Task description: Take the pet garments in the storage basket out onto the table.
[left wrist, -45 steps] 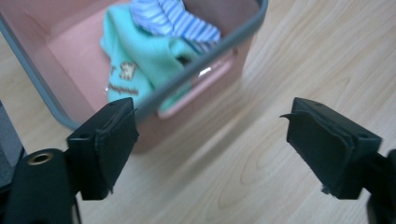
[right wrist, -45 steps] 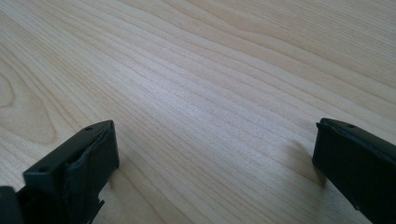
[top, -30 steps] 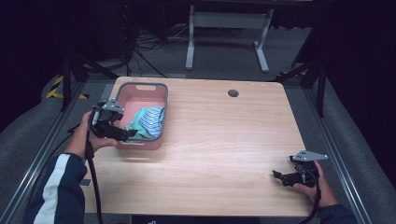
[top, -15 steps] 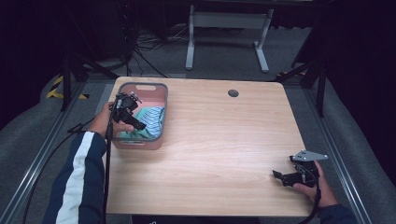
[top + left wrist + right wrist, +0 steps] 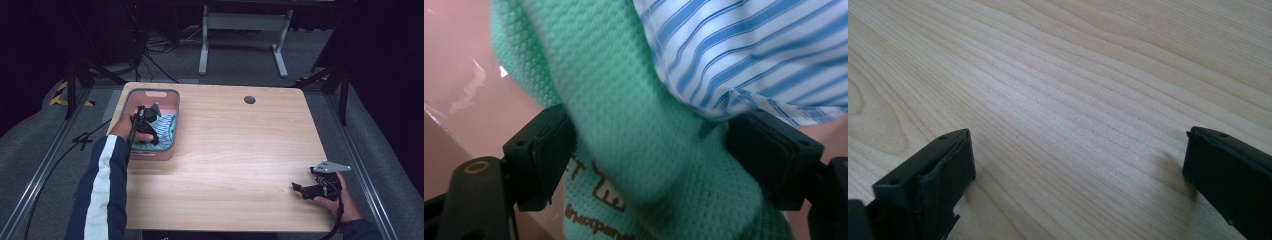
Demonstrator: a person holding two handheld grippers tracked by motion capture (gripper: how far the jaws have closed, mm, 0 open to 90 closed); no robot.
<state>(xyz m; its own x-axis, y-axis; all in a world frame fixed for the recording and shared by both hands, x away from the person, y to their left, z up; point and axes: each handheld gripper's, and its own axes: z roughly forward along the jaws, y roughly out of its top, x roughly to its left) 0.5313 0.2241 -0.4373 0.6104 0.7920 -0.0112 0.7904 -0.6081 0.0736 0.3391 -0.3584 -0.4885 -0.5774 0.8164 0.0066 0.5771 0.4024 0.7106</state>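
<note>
the right gripper rested low at the near right corner of the pale wooden tabletop, held in the person's right hand. in the right gripper view its two black jaws stood wide apart, released, with bare wood grain between them. farther in, on the left side, a dark sleeve with a white stripe reached forward to the left hand, which held the left gripper down inside the pink rectangular plastic bin at the far left of the tabletop. in the left gripper view its jaws stood spread on either side of a mint green knitted cloth with brown lettering, pressed against it on both sides but not clenched. a white cloth with blue stripes lay just beyond, overlapping the green one. past the bin, a small dark round hole sat near the tabletop's far edge.
</note>
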